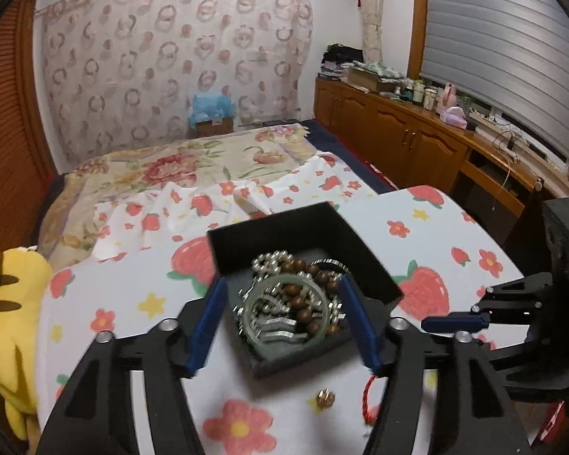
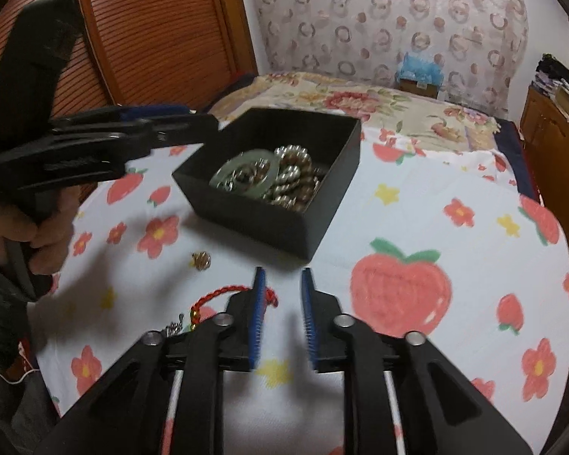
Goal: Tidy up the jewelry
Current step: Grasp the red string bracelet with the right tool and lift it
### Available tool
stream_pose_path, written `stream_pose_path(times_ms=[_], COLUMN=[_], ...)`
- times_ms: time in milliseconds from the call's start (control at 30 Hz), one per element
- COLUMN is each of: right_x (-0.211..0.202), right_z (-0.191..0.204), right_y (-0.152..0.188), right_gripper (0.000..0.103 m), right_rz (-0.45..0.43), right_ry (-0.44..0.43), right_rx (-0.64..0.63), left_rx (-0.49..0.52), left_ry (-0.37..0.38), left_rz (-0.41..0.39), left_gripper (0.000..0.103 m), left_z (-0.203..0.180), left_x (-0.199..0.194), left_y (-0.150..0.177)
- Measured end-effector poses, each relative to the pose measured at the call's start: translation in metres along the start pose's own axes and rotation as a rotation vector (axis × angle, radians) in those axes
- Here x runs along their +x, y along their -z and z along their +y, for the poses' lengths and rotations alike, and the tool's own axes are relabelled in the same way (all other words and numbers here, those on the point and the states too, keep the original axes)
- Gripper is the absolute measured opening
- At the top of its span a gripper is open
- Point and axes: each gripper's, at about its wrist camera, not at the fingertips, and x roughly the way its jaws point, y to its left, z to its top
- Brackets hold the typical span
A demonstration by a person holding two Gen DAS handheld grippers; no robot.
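Note:
A black open box point(image 1: 269, 220) point(image 2: 246, 212) stands on the strawberry-print cloth point(image 1: 132, 295). In it lie a pale green bangle point(image 1: 251, 311) point(image 2: 260, 189), pearl beads point(image 1: 269, 263), brown wooden beads point(image 1: 303, 265) and silver pieces. My left gripper point(image 1: 280, 281) point(image 2: 205, 119) hangs open over the box, its pads clear of the bangle on both sides. My right gripper point(image 2: 283, 271) point(image 1: 455, 320) hovers low over the cloth in front of the box, slightly open with nothing between its pads. A red braided cord point(image 2: 223, 295) point(image 1: 370, 398) lies by its left finger, and a small gold bead point(image 2: 201, 260) point(image 1: 325, 398) lies beyond.
A small silver piece point(image 2: 174, 328) lies near the red cord. A yellow plush toy point(image 1: 7, 314) sits at the table's left edge. Beyond the table is a bed point(image 1: 170, 167), with wooden cabinets point(image 1: 398, 132) along the right wall. A person's hand point(image 2: 45, 235) grips the left gripper's handle.

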Motion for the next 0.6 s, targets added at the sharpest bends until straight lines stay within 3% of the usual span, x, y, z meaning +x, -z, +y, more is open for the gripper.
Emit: stream_pose_path(times_ms=[67,167,600], right_x=[0.005,0.010,0.028], right_z=[0.003,0.007,0.024], right_y=[0.003,0.007,0.009], right_gripper=[0.026,0.026,0.026], right_rz=[0.016,0.029,0.070], right_ry=[-0.005,-0.003,0.046], right_rx=[-0.007,-0.016,-0.093], left_rx=[0.000,0.001,-0.017], left_ry=[-0.032,-0.052,-0.069], left_rz=[-0.002,0.012,0.070], left_gripper=[0.081,0.085,0.087], left_z=[0.001,0.003,0.005], left_x=[-0.005,-0.007,-0.013], left_y=[0.006,0.014,0.052])
